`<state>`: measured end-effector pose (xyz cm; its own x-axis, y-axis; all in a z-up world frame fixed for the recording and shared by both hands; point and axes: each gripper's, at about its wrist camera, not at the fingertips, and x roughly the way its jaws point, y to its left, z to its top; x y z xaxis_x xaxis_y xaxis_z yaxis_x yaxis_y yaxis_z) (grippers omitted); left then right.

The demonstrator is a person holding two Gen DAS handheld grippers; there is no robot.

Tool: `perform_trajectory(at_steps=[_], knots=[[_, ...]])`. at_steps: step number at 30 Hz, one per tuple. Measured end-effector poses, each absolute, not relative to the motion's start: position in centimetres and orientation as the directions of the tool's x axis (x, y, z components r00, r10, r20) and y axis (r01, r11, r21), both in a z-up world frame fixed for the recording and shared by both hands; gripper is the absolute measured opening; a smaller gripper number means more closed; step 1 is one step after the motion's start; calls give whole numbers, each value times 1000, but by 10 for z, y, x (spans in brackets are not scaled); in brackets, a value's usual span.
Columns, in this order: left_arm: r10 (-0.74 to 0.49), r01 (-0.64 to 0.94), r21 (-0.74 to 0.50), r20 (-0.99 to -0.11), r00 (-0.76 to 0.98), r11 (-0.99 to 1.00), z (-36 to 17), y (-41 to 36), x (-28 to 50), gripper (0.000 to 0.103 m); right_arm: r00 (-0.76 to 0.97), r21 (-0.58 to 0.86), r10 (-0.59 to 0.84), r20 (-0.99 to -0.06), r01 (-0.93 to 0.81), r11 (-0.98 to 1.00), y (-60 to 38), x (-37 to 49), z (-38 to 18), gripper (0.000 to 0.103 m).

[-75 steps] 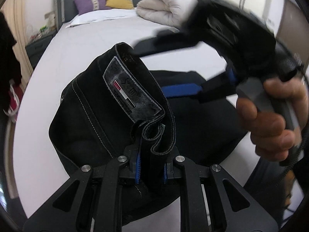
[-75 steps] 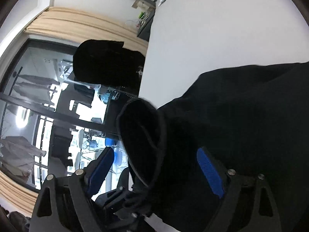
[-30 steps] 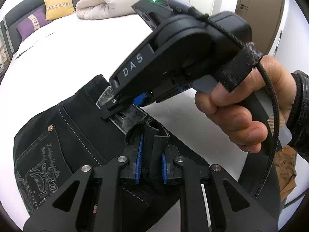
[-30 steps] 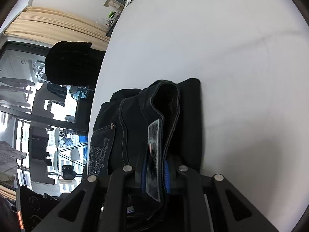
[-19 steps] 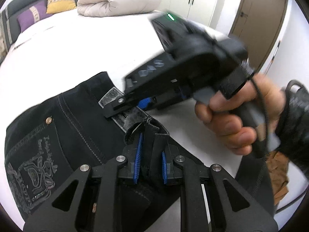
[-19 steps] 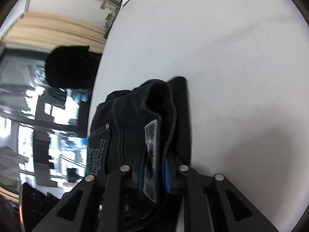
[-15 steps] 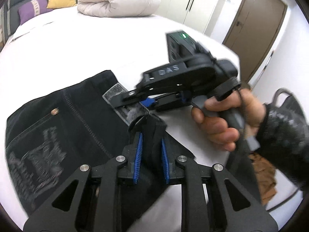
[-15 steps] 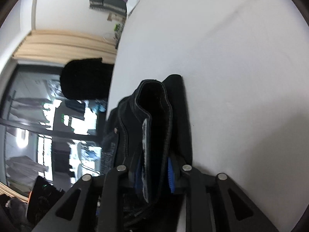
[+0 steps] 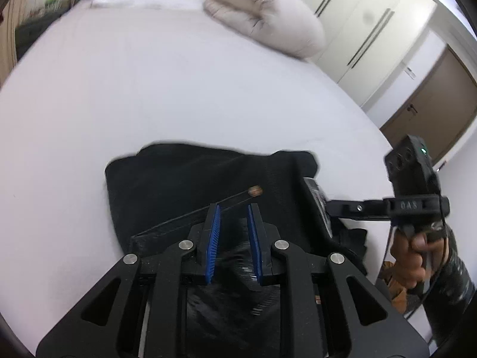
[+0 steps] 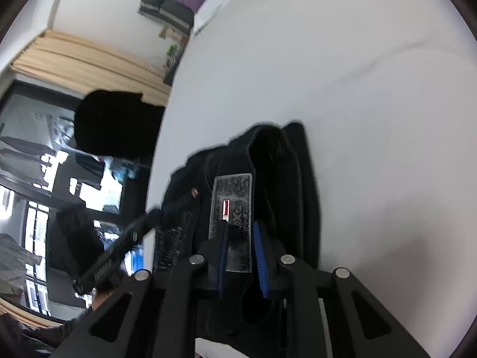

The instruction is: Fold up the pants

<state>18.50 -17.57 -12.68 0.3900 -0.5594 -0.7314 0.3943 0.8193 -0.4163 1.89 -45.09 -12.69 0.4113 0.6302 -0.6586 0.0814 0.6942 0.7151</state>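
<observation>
Folded black denim pants (image 9: 208, 185) lie flat ahead of the left gripper (image 9: 234, 223), jaws slightly spread and empty; the right gripper (image 10: 241, 247) pinches their waistband patch (image 10: 235, 205).

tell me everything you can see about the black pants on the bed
The black pants look like denim with pale stitching, folded into a compact, roughly rectangular bundle lying flat on the white bed. A copper rivet marks a back pocket corner, and a grey waistband patch with a small red and white mark faces up at one end. The right gripper straddles that patch; whether it pinches is unclear. The left gripper hovers over the pocket, gripping nothing.
</observation>
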Motion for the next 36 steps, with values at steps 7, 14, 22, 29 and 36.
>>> perform_trajectory(at_steps=[7, 14, 22, 29, 36], knots=[[-569, 426, -406, -724, 389, 808, -150, -171, 166, 18, 516, 712, 576, -634, 97, 696, -462, 8, -100, 19], [-561, 397, -416, -727, 394, 818, -167, -165, 164, 18, 529, 527, 413, -741, 78, 846, -430, 34, -62, 23], [-577, 391, -437, -715, 395, 810, -139, -160, 164, 18, 449, 657, 600, -662, -38, 753, -401, 59, -81, 23], [-625, 403, -493, -709, 327, 771, -141, -155, 180, 18, 322, 792, 735, -597, 93, 603, -438, 75, -154, 7], [-660, 506, -479, -700, 273, 718, -143, -155, 109, 18, 306, 826, 781, -544, 33, 562, -444, 18, -163, 6]])
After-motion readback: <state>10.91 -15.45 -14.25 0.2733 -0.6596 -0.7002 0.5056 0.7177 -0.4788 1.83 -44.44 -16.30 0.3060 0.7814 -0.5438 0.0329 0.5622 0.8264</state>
